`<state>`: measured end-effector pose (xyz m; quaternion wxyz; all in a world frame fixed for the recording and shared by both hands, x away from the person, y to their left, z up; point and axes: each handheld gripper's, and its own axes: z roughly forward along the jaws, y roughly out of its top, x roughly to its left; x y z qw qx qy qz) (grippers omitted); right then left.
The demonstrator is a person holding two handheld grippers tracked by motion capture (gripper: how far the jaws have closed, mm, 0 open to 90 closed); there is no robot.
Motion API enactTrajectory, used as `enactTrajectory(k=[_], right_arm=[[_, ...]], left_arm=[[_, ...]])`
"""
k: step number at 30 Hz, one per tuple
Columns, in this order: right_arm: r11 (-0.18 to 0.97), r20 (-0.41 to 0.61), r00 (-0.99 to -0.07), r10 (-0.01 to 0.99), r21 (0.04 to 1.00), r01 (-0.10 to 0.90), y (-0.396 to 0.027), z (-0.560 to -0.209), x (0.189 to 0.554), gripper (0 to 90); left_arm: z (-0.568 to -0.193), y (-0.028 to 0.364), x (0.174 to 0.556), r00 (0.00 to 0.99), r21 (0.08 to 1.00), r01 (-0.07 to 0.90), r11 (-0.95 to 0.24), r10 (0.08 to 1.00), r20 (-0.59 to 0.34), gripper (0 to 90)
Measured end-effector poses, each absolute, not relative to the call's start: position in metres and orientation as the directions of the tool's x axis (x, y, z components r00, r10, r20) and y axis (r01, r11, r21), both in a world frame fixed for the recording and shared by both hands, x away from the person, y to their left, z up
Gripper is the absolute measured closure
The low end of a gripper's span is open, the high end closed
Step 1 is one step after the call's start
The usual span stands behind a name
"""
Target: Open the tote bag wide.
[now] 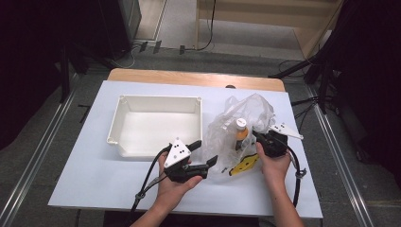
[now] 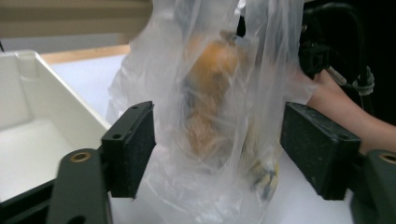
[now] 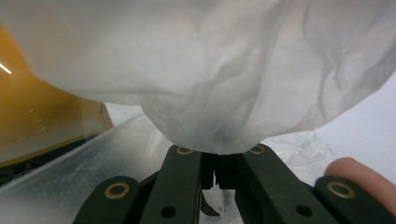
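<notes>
A clear, crinkled plastic bag (image 1: 236, 127) is showing milky white where its folds bunch. Inside it, an orange bottle with a white cap (image 1: 241, 132) is glowing amber through the film, and a flat yellow pack with black markings (image 1: 245, 164) is lying under the bag's near edge. The white rectangular plastic tray (image 1: 124, 123) is sitting on a pale blue-white table cover (image 1: 85, 161), with bare light-brown wood (image 1: 189, 78) showing along the table's far edge.
</notes>
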<state>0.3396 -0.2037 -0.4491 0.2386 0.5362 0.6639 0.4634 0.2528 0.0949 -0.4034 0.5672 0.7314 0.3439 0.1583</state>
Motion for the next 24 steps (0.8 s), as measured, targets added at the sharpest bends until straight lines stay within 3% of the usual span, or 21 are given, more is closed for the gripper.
enactTrajectory(k=[6,24], right_arm=[[0.0,0.178,-0.316,0.932,0.871,0.491,-0.203,-0.45,0.34,90.0],[0.024,0.157,-0.323,0.933,0.869,0.494,-0.201,-0.452,0.34,89.9]], left_arm=[[-0.389,0.086,0.251,0.713,0.946,0.3,-0.123,0.688,-0.136,14.1],[-0.364,0.064,0.261,0.707,0.962,0.245,-0.118,0.701,-0.094,13.6]])
